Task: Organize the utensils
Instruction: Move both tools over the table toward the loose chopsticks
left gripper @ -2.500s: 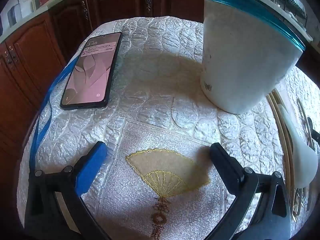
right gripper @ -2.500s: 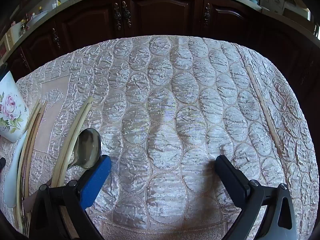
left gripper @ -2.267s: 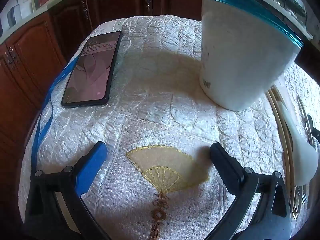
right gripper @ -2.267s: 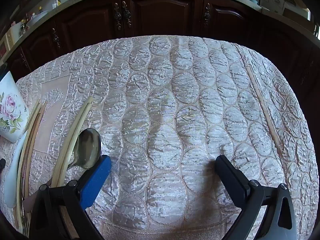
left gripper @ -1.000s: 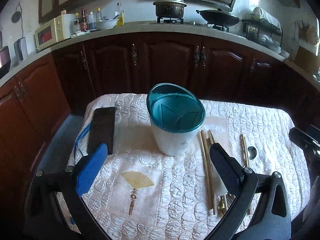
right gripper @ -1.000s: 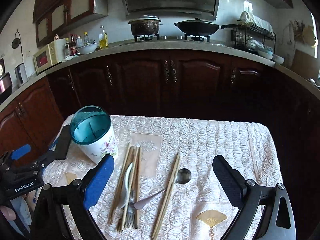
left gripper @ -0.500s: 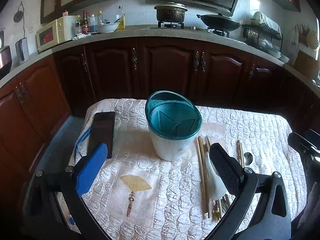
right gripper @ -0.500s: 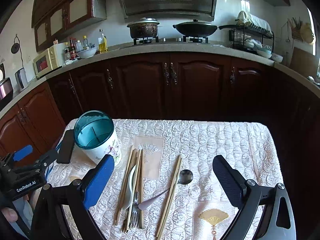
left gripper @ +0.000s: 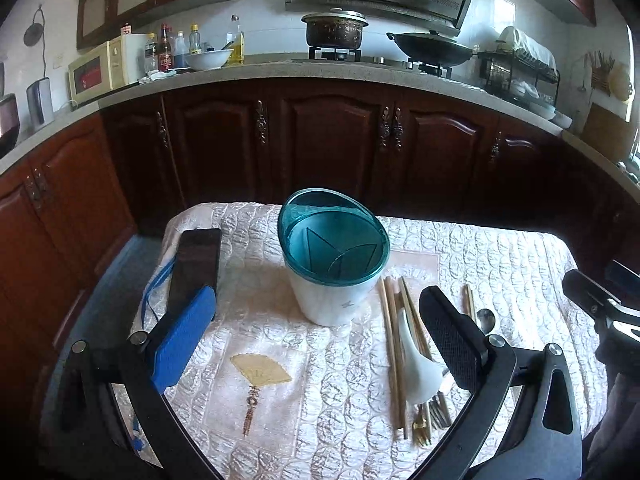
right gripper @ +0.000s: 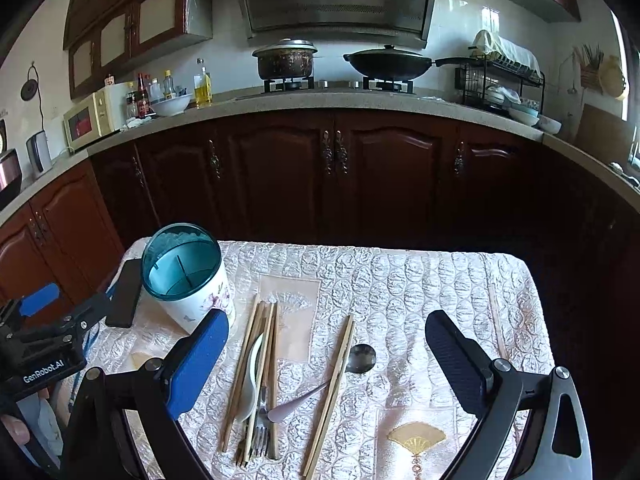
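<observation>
One utensil holder [right gripper: 188, 280] is seen, one phone [right gripper: 124, 300], one metal spoon [right gripper: 352, 364], one white soup spoon [right gripper: 251, 380] and one fork [right gripper: 260, 432]. Chopsticks [right gripper: 334, 388]: two are counted by the metal spoon, and maybe five or six in the left bundle [right gripper: 262, 344], hard to tell since they overlap.

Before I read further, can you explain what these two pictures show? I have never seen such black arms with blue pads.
No robot here: a person holds one hand tool in each hand, each with a camera looking along its jaws. The left gripper gives one picture, the right gripper the other. Both are open and hold nothing. On the tablecloth stand a holder with a teal rim, empty as far as can be seen, and a phone beside it. To the holder's right lie chopsticks, a white spoon, a metal spoon and a fork, all loose.
</observation>
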`<state>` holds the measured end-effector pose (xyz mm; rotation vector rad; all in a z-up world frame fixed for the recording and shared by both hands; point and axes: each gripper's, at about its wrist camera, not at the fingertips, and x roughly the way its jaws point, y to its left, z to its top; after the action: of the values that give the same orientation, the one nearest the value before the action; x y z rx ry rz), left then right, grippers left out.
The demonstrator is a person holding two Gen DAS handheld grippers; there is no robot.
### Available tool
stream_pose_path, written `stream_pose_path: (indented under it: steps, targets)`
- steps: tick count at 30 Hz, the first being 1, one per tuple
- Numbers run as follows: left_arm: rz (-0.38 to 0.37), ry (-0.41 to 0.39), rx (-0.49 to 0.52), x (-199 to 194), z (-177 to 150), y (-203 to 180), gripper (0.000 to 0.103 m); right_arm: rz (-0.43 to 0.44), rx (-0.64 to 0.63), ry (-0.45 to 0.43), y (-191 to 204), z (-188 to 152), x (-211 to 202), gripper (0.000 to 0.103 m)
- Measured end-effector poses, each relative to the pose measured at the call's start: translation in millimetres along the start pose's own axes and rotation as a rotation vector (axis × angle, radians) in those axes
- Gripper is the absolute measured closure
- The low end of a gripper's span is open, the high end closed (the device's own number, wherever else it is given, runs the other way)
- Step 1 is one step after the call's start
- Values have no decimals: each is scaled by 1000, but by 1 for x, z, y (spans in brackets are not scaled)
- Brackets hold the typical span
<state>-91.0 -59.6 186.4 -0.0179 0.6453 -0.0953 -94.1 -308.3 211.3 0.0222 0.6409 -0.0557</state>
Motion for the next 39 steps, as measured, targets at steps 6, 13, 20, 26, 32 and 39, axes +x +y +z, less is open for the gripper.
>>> stream_pose_path:
  steps: [6,13,20,26,32,39]
  targets:
    - [-30,14,-3,2,2,-5,1,-8,22,2,-6,1,2,5]
    - [-36,7,10,2,5,-13,1,-18,31,-2,-11,1,1,5]
    - [-39,6,16,5,3,-17,1,-24,26,6,-13,1,3,5]
    - [-32,-7,-19,7,-1,-11,1,-23,32,13,-16,0,6,5]
    - [-19,-1,0,12,-3,-10,1,-27,39,14,-23,1,7,5]
    - [-36,57,11,29,-12,-12,2,-24,38,52,-26,-5,19,5]
